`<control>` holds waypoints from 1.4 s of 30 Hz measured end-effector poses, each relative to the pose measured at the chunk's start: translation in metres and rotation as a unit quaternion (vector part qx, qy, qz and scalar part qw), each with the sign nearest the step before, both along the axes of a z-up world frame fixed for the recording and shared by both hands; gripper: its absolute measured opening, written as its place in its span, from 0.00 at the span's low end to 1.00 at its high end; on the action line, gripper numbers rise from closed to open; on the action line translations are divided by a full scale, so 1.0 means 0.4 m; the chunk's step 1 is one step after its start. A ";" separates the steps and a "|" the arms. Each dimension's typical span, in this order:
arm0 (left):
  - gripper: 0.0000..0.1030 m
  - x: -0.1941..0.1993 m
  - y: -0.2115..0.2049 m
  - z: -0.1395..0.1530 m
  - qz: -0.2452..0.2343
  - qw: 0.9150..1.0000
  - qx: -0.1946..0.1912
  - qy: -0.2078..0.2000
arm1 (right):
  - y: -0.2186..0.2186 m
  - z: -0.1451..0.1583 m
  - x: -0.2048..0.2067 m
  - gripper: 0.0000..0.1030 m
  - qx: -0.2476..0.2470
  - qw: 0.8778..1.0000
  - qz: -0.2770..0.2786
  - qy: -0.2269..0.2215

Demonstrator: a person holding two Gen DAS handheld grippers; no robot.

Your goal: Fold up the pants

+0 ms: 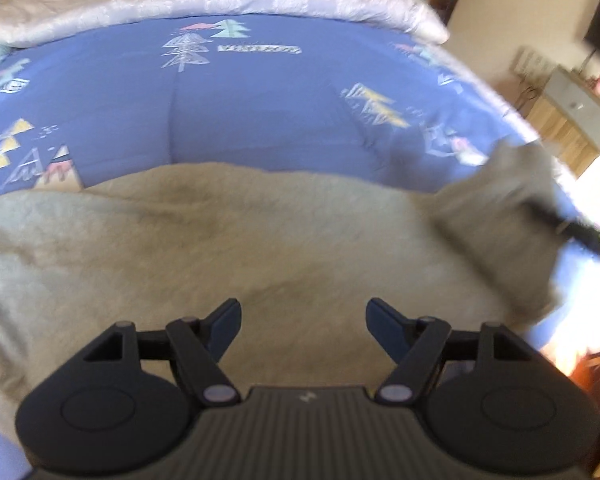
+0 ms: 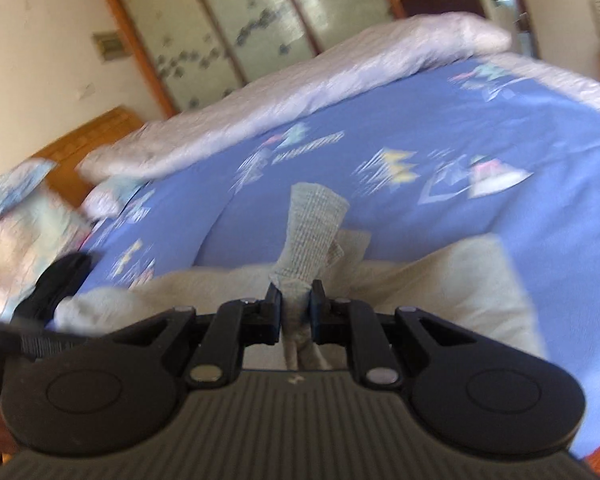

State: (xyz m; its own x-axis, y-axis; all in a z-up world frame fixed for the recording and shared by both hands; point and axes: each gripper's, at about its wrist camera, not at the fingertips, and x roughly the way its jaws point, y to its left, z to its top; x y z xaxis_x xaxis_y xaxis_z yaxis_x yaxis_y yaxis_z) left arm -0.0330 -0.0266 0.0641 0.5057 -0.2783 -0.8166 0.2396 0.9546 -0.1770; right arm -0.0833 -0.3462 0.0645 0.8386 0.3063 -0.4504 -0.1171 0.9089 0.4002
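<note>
Fuzzy beige pants (image 1: 260,240) lie spread across the near part of the blue patterned bedsheet (image 1: 260,100). My left gripper (image 1: 304,312) hovers over them, open, with nothing between its fingers. My right gripper (image 2: 296,292) is shut on a ribbed grey cuff (image 2: 314,224) of the pants, which sticks up past the pads, while the rest of the pants (image 2: 440,280) sag below. In the left wrist view that raised cuff (image 1: 500,200) shows blurred at the right, with the right gripper's dark tip behind it. The left gripper shows as a black blur at the left of the right wrist view.
A white quilt (image 1: 220,0) is bunched along the far side of the bed. A pillow (image 2: 20,208) and a wooden headboard (image 2: 84,140) stand at the left. Sliding wardrobe doors (image 2: 240,20) lie behind the bed. A cabinet (image 1: 572,120) stands past its right edge.
</note>
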 end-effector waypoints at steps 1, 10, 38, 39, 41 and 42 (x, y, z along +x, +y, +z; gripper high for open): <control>0.69 -0.005 0.006 -0.001 0.005 1.000 0.004 0.000 | -0.034 0.008 -0.005 0.16 0.002 1.000 -0.023 -0.009; 0.74 -0.050 0.113 0.002 0.093 0.995 -0.013 -0.017 | -0.399 0.035 -0.074 0.16 0.064 0.963 -0.252 -0.065; 0.69 0.088 0.014 0.089 0.028 0.988 -0.140 0.060 | -0.638 -0.168 -0.109 0.12 0.230 0.930 -0.287 0.007; 0.70 0.096 -0.026 0.108 0.009 0.988 -0.143 0.054 | -0.604 -0.132 -0.099 0.12 0.202 0.942 -0.268 -0.002; 0.75 0.110 -0.121 0.152 -0.035 0.987 -0.152 0.038 | -0.508 -0.073 -0.079 0.13 0.141 0.967 -0.214 -0.014; 0.81 0.116 -0.164 0.169 -0.056 0.985 -0.158 0.034 | -0.449 -0.049 -0.072 0.13 0.105 0.977 -0.184 -0.018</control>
